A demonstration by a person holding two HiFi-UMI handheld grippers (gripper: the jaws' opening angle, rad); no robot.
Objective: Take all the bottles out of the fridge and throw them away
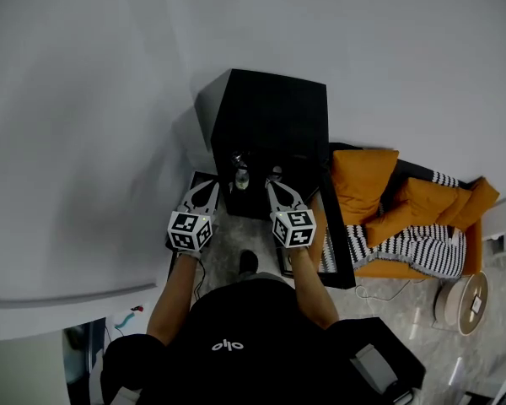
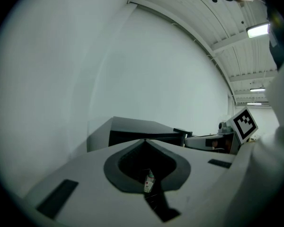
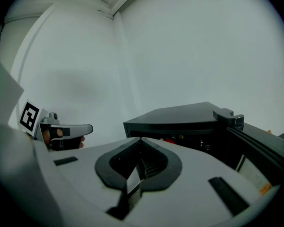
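Black fridge [image 1: 270, 116] stands open; clear, probably plastic bottles [image 1: 240, 174] are noted just ahead of both tips. Left hand-held gripper [image 1: 206, 191] and right hand-held gripper [image 1: 277, 191] are fully closed, nothing held. Bottles judged light, slippery, crushable; mid-body grasp advised.

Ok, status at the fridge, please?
Left tongs shut, empty. Right tongs shut, empty. Bottles inside fridge. Door open, nothing blocking.
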